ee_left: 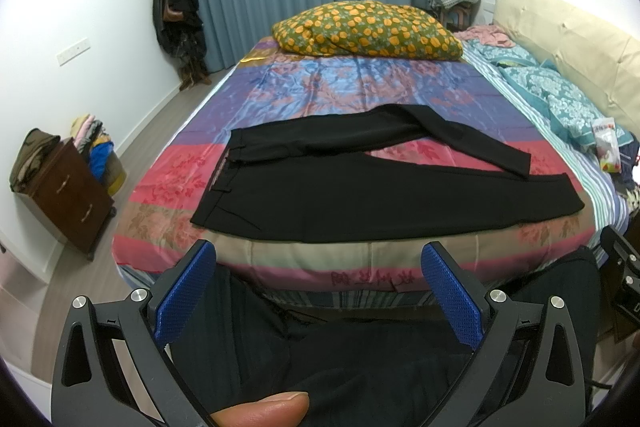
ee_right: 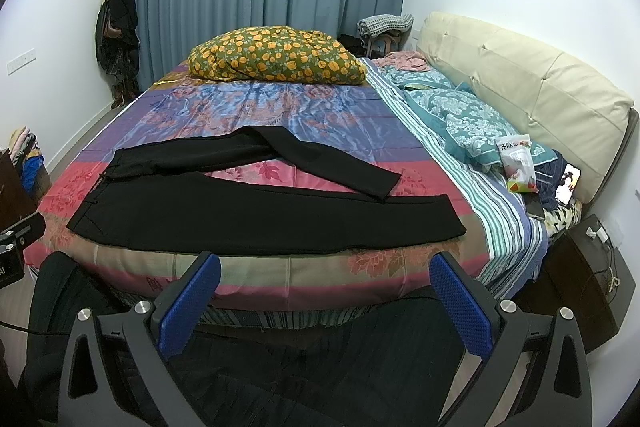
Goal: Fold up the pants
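Note:
Black pants [ee_left: 340,195] lie spread flat on the colourful bed cover [ee_left: 340,87], waistband at the left, legs to the right. The near leg lies straight along the bed's front edge; the far leg is bent and crosses down to the right. The pants also show in the right wrist view [ee_right: 260,219]. My left gripper [ee_left: 318,259] is open and empty, held in front of the bed edge below the pants. My right gripper [ee_right: 325,269] is open and empty, also short of the bed edge.
A floral pillow [ee_left: 368,29] lies at the far end of the bed. Teal pillows [ee_right: 468,119], a snack bag [ee_right: 518,163] and a phone [ee_right: 568,185] lie at the right by the cream headboard [ee_right: 520,83]. A brown nightstand [ee_left: 64,195] stands at the left.

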### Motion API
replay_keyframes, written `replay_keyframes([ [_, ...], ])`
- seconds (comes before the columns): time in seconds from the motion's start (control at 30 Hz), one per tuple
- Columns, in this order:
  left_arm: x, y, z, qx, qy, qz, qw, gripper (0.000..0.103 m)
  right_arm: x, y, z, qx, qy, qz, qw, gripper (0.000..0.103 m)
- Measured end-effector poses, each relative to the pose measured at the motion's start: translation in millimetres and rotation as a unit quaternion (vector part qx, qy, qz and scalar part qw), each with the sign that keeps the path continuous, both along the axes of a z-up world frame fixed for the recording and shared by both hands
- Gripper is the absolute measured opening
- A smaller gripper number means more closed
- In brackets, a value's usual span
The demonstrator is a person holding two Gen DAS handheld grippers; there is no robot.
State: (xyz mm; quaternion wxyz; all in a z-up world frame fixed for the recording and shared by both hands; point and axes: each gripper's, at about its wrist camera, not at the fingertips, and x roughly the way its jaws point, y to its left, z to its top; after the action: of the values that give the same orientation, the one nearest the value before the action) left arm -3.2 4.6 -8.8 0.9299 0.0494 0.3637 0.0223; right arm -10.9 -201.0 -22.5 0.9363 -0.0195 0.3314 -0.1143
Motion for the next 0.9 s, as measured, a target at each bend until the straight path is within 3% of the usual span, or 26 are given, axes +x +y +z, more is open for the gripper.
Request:
replay_keyframes([
  [0.9, -0.6, 1.6, -0.6, 0.000, 0.001, 0.000, 1.0000, 0.103, -1.4, -0.5, 1.6, 0.001, -0.004, -0.007, 1.000, 0.103],
])
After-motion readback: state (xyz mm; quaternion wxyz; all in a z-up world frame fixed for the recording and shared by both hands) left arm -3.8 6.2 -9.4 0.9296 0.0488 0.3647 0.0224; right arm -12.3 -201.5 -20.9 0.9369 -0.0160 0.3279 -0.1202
